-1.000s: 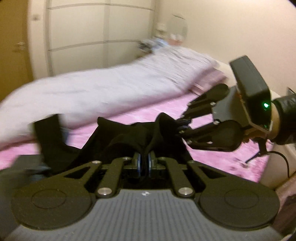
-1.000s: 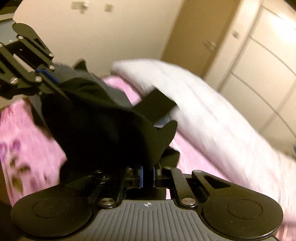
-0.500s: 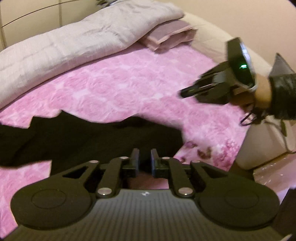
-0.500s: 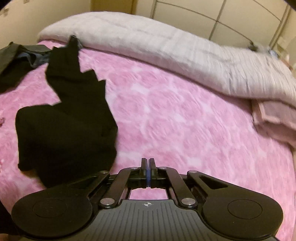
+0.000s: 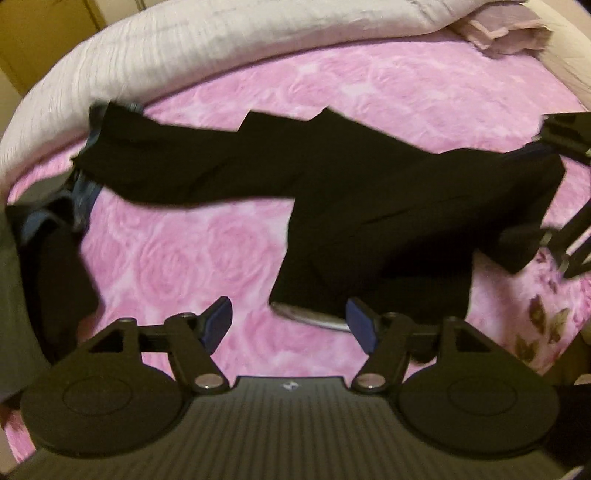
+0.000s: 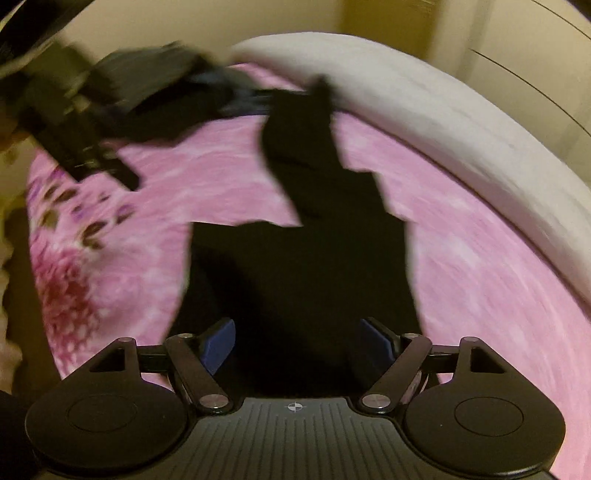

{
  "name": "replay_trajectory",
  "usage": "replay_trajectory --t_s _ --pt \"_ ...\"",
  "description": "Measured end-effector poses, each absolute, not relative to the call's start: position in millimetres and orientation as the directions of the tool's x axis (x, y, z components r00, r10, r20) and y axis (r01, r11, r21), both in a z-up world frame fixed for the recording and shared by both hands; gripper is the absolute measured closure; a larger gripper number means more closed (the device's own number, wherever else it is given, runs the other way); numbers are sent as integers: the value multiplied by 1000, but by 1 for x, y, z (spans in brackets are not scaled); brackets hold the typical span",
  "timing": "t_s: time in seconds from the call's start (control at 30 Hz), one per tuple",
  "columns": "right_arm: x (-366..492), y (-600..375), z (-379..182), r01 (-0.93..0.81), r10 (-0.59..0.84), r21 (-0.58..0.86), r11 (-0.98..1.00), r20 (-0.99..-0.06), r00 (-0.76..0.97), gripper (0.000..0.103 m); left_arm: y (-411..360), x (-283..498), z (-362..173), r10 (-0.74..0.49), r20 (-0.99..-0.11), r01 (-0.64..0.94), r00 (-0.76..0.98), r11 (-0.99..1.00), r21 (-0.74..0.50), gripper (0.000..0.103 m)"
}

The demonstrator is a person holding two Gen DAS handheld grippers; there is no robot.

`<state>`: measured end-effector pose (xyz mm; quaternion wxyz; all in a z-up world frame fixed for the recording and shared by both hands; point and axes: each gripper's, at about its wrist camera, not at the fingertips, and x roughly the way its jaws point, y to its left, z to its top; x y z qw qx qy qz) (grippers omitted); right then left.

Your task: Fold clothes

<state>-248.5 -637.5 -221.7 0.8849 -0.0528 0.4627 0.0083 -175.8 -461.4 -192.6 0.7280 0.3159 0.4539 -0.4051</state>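
Your left gripper [image 5: 290, 325] has just been opening, and its blue pads [image 5: 218, 323] now stand well apart with only pink cover showing between them; it grasps nothing. The near hem of the black garment [image 5: 369, 206] lies just beyond the right-hand pad, close to it, though whether they touch you cannot tell from this view.

Your right gripper [image 6: 297, 345] has likewise just been spreading, and its pads [image 6: 218, 345] are released. The black garment [image 6: 303, 273] lies in the gap between them, but the pads do not press on it.

The garment is spread flat on the pink rose-patterned bedspread [image 5: 192, 258]: a wide body part sits near you and to the right, and a long narrow part runs away to the far left, ending at the pale grey quilt [image 5: 184, 51] rolled along the far edge of the bed.

At the left of the bed lies a heap of other dark clothes [image 5: 55, 236] (with some blue cloth in it), apart from the garment's body. A folded pinkish blanket [image 5: 506, 33] sits at the far right corner. The right wrist view is blurred, so fine detail there is lost.
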Motion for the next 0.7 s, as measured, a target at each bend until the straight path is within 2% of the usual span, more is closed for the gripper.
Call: replay_trajectory --t_s 0.2,0.23,0.27,0.3,0.4,0.53,0.7 --pt "-179 -585 -297 -241 -135 -280 929 -865 483 24 -436 -167 -217 -306 -922 888 235 453 76 39" --pt "-173 -582 -307 -250 -156 -299 921 -870 467 38 -431 -168 -219 -309 -922 889 231 453 71 39" --pt "-169 -583 -313 -241 -170 -306 921 -873 458 56 -426 -168 -221 -315 -922 888 227 454 63 39" --pt "-167 -586 -315 -230 -167 -291 929 -881 443 80 -422 -168 -222 -322 -920 888 222 457 54 39" --pt "-179 -598 -294 -168 -141 -240 956 -879 455 91 -418 -166 -224 -343 -915 889 213 457 36 38" --pt "-220 -642 -229 53 -111 -98 994 -836 537 94 -429 -165 -224 -375 -904 901 208 434 28 38" --pt "-305 -711 -155 385 -237 32 922 -740 630 95 -477 -179 -213 -439 -879 940 185 341 28 38"
